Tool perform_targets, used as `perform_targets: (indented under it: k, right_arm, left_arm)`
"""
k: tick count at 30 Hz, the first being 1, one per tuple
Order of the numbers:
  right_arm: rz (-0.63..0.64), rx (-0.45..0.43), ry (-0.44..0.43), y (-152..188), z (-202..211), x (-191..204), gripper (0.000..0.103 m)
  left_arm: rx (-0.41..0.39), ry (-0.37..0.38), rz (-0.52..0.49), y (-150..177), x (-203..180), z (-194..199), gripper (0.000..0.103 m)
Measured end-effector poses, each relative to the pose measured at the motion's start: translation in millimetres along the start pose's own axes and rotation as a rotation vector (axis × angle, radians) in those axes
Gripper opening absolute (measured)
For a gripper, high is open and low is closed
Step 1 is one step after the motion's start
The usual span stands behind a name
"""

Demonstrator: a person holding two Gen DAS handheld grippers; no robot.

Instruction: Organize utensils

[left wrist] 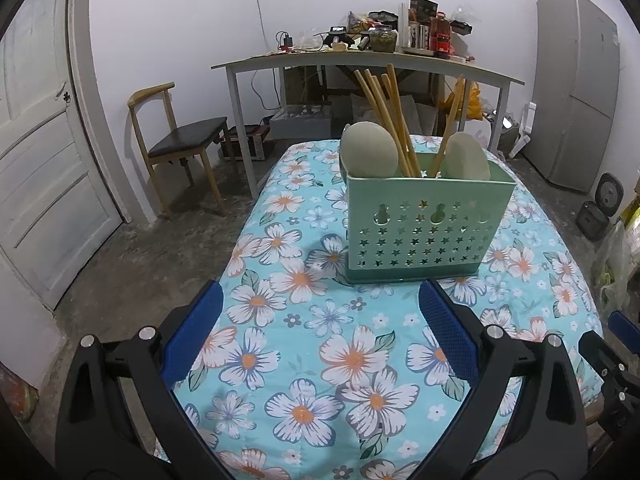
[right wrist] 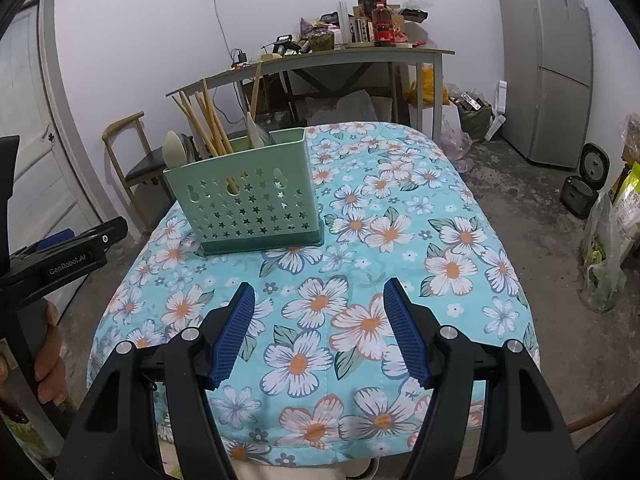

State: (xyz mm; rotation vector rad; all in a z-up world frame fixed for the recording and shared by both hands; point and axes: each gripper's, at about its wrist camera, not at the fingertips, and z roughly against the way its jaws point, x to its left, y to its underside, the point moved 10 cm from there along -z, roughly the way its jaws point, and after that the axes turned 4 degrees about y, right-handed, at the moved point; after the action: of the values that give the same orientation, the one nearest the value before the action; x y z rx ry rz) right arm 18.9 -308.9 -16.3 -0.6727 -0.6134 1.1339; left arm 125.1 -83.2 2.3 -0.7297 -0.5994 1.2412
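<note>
Both grippers, left gripper [left wrist: 320,332] and right gripper [right wrist: 319,330], are being held wide open and empty while the light, stiff, slippery chopsticks [left wrist: 386,120] ahead are being judged best gripped mid-shaft.

Left gripper [left wrist: 320,312]: black moulded arms, blue ribbed finger pads [left wrist: 448,332], silver round screw heads, right gripper [right wrist: 318,312]: same black frame, blue textured pads [right wrist: 234,336], white "GenRobot.AI" lettering on neighbouring unit, bare-skinned hand [right wrist: 50,356] on grip
</note>
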Motion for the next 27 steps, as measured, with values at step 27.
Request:
perform_targets:
  k: [27]
  right_arm:
    - [-0.029, -0.096, 0.127, -7, 11, -27, 0.080]
  left_arm:
    - [0.055, -0.128, -0.058, 22, 39, -7, 0.095]
